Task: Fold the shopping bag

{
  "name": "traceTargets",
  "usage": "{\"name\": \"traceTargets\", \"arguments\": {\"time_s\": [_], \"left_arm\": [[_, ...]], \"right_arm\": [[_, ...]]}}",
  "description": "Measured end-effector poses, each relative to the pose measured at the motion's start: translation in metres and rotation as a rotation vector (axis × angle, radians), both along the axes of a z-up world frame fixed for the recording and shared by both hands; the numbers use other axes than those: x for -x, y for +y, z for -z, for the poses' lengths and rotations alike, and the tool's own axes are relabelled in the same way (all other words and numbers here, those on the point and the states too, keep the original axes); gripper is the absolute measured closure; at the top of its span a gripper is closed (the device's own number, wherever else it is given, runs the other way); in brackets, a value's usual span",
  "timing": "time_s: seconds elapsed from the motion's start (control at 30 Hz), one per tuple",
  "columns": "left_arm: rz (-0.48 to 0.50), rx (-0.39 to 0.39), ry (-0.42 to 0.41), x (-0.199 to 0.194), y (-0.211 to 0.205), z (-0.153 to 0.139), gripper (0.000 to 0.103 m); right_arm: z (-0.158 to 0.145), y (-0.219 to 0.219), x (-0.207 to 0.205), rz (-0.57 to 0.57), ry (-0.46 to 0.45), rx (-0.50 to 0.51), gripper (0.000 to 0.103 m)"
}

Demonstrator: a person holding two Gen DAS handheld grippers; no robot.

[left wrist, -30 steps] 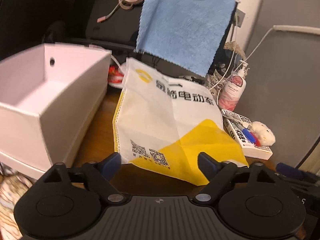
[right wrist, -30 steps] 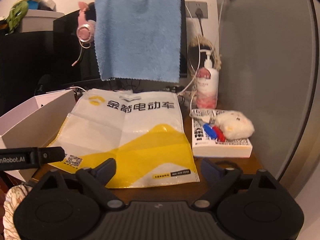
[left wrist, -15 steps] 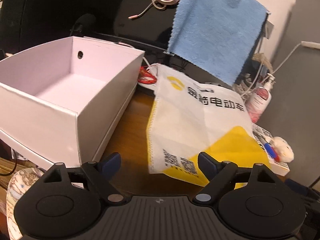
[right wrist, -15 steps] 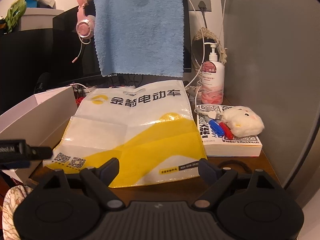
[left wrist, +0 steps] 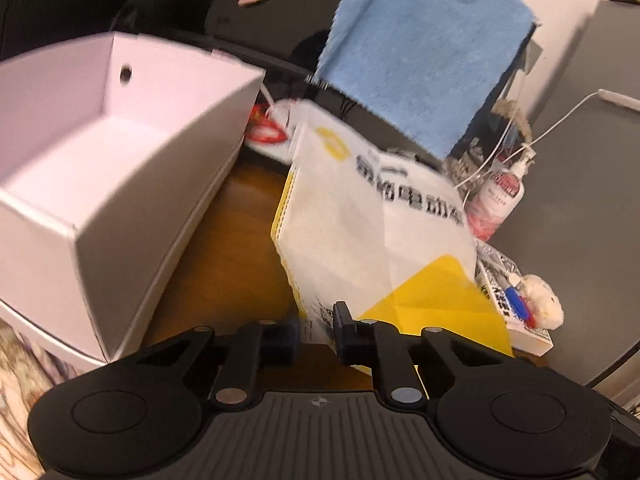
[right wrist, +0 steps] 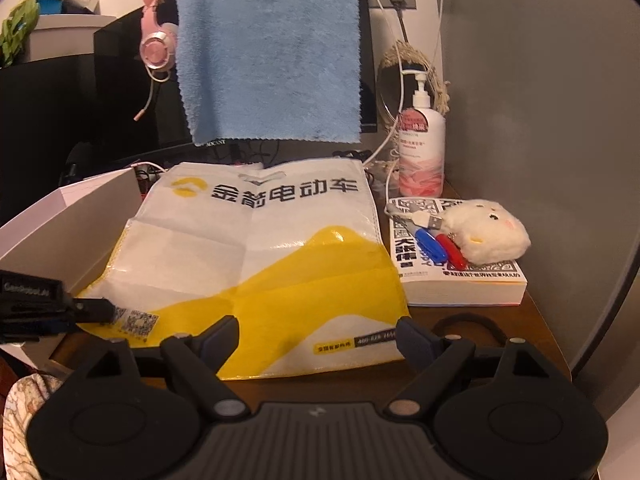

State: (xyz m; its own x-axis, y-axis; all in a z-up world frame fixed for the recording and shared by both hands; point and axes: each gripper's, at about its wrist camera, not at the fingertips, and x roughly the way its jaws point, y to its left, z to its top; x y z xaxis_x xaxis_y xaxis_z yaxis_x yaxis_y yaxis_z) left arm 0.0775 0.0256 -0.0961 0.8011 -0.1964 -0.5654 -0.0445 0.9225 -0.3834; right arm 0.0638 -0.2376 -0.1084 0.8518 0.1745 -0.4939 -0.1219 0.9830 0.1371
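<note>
— What have I got at the far left?

— An open white box (right wrist: 76,224) stands at the left edge of the worktop (right wrist: 536,320), with a strip of bare wood between it and the shopping bag (right wrist: 256,252). My left tongs (left wrist: 318,330) come next: their fingers are drawn close together on the near left corner of the bag, by its QR-code print. I read that as pinching the corner, though the left wrist view is smeared there.

— And the bag itself?

— It lies spread flat in the middle of the worktop, white at the far end with black lettering, yellow toward me, crossed by old creases. From the right wrist view I see the left tongs (right wrist: 94,308) reaching in from the left onto that same corner.

— Your right side?

— My right tongs (right wrist: 316,336) are spread wide, hovering at the bag's near edge, the fingers apart and gripping nothing.

— Anything past the bag?

— A blue towel (right wrist: 268,52) hangs behind it, with pink headphones (right wrist: 158,46) to the towel's left. To the right of the bag lies a thick book (right wrist: 460,280), carrying a white plush toy (right wrist: 486,230) and two pens, one blue and one red. A pump bottle (right wrist: 422,144) stands behind the book.
</note>
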Motion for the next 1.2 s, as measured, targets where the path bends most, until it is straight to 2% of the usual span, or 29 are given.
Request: {"name": "traceTargets", "arguments": {"time_s": [0.03,0.1,0.13,0.17,0.2,0.23,0.3,0.5,0.63,0.8,0.83,0.9,1.0,1.1,1.17,1.2], "left_arm": [[-0.003,-0.011,-0.018,0.003,0.000,-0.004,0.094],[-0.007,-0.038,-0.058,0.012,-0.001,-0.012,0.095],[-0.009,-0.051,-0.077,0.016,-0.001,-0.016,0.095],[-0.010,-0.065,-0.097,0.021,-0.002,-0.020,0.096],[-0.009,-0.084,-0.119,0.025,-0.002,-0.024,0.096],[-0.005,-0.104,-0.141,0.030,-0.003,-0.029,0.096],[0.015,-0.130,-0.171,0.039,-0.007,-0.034,0.096],[0.137,-0.198,-0.250,0.053,-0.033,-0.045,0.096],[0.239,-0.225,-0.268,0.041,-0.060,-0.045,0.095],[0.347,-0.229,-0.268,0.024,-0.093,-0.039,0.092],[0.361,-0.227,-0.270,0.021,-0.099,-0.037,0.090],[0.387,-0.221,-0.262,0.015,-0.111,-0.033,0.076],[0.423,-0.203,-0.236,0.006,-0.125,-0.026,0.063],[0.461,-0.185,-0.214,-0.002,-0.137,-0.018,0.058],[0.482,-0.172,-0.186,-0.008,-0.142,-0.011,0.057],[0.497,-0.162,-0.169,-0.013,-0.145,-0.007,0.053]], "right_arm": [[0.001,-0.001,-0.002,0.000,0.008,-0.005,0.032],[0.004,-0.001,-0.008,-0.010,0.041,-0.015,0.056],[0.006,-0.001,-0.012,-0.021,0.064,-0.023,0.063],[0.008,-0.001,-0.016,-0.034,0.088,-0.032,0.076],[0.011,0.000,-0.020,-0.046,0.111,-0.040,0.085],[0.014,0.000,-0.024,-0.058,0.135,-0.048,0.087],[0.018,0.003,-0.031,-0.079,0.165,-0.058,0.089],[0.019,0.011,-0.040,-0.114,0.175,-0.046,0.090],[0.018,0.011,-0.043,-0.140,0.188,-0.050,0.090],[0.014,-0.015,-0.039,-0.154,0.181,-0.143,0.089],[0.012,-0.025,-0.034,-0.137,0.166,-0.166,0.089],[0.008,-0.043,-0.023,-0.100,0.133,-0.190,0.086],[-0.001,-0.063,-0.006,-0.050,0.092,-0.185,0.085],[-0.008,-0.076,0.007,-0.019,0.063,-0.177,0.077],[-0.011,-0.082,0.014,0.000,0.045,-0.173,0.077],[-0.011,-0.085,0.016,0.008,0.039,-0.174,0.077]]}}
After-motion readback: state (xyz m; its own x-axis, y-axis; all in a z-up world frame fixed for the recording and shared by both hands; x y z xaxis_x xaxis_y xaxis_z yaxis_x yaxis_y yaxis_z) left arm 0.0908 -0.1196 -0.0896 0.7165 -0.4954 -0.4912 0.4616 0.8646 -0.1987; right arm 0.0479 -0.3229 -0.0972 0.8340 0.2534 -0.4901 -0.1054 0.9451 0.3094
